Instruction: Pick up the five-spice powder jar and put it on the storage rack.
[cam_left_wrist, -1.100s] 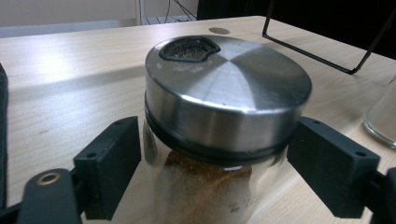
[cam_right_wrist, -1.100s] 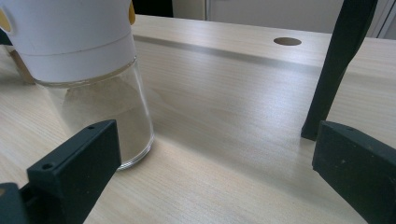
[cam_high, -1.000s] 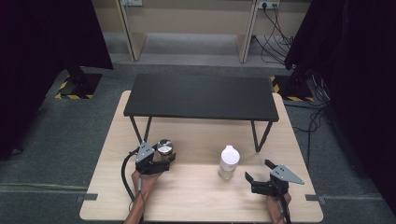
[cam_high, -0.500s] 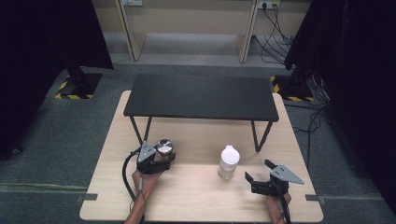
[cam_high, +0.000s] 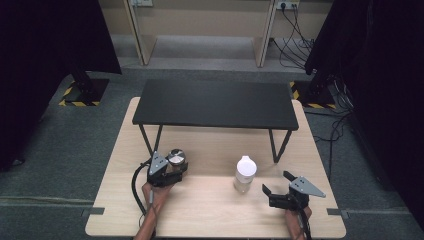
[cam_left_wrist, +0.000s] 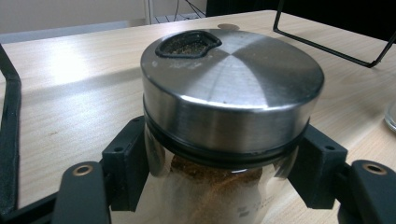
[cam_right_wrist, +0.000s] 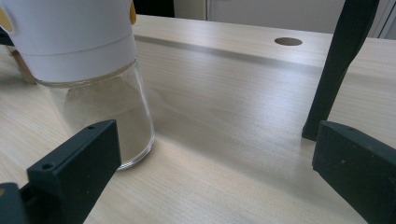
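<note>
Here the left gripper (cam_high: 172, 170) has its fingers (cam_left_wrist: 123, 168) closed on a glass spice jar (cam_left_wrist: 224, 140), one black pad pressed to each side of the glass just under the jar's brushed steel lid (cam_left_wrist: 233, 88). The jar stands upright on the pale wooden desk (cam_high: 210, 210), at its left half, just in front of the left legs of the black shelf (cam_high: 215, 104) that spans the desk's far part. In the left gripper view the lid carries a dark-rimmed pouring opening near its far edge (brown powder shows through it), and more of the same brown powder sits inside the glass below the lid. The right gripper (cam_high: 275, 187) rests low at the desk's right near corner with its fingers (cam_right_wrist: 74, 172) spread wide and holding nothing. A second container, a clear glass shaker (cam_high: 245, 174) with a white cap (cam_right_wrist: 70, 37), stands upright near the middle of the desk, to the left of the right gripper and apart from it. In the right gripper view the shaker stands just beyond the left-hand finger, a pale powder filling its lower part, and whether finger and glass touch cannot be told. One black leg (cam_right_wrist: 343, 60) of the shelf rises beyond the other finger.
</note>
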